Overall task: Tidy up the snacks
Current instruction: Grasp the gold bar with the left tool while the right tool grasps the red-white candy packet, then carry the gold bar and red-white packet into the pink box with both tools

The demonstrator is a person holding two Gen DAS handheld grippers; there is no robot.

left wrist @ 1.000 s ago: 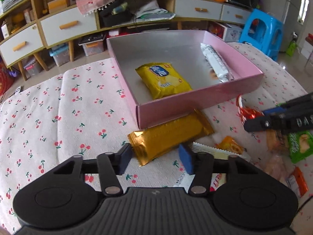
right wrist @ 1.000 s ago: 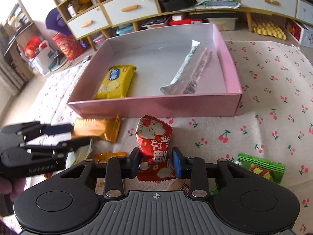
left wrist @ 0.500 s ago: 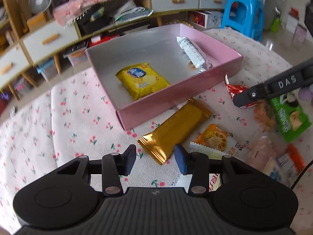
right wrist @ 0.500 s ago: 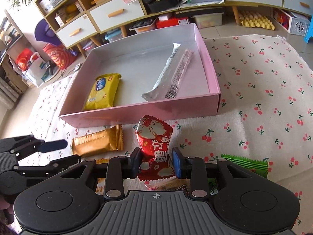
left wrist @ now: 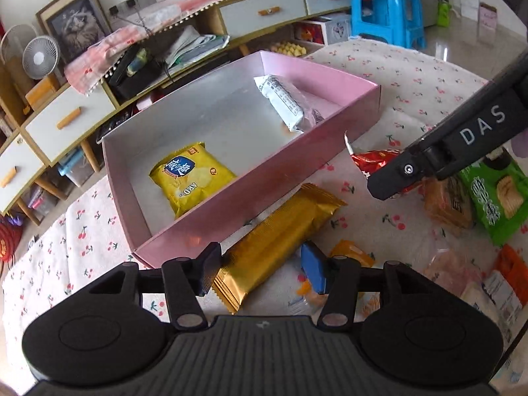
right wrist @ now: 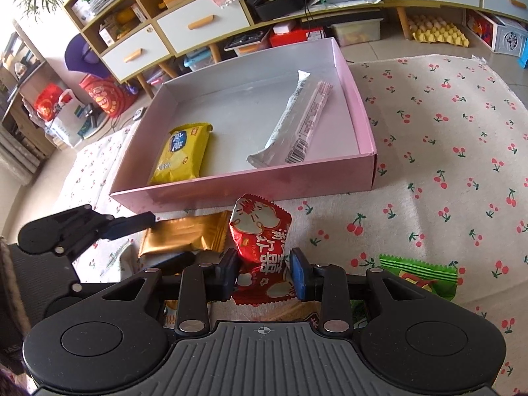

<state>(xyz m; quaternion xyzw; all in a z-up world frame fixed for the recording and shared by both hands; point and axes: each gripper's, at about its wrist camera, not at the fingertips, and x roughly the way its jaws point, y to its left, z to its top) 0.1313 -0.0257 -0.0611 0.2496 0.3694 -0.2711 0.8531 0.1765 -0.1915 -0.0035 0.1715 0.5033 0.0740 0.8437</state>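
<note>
Red crinkly foil snack packet (right wrist: 260,250) clamped upright in right gripper (right wrist: 264,272), before pink cardboard box (right wrist: 250,191). Left gripper (left wrist: 260,272) opening astride long gold foil wafer packet (left wrist: 280,241) (pads not pressing).

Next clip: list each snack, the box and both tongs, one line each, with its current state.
Pink box: open, no lid.
Yellow chip bag: flat inside the box.
White bar: inside the box.
Gold packet: on the cloth outside the box, between the left tongs.
Left tongs: opening, pads clear of the packet.
Red packet: clamped.
Right tongs: shut on it.
</note>
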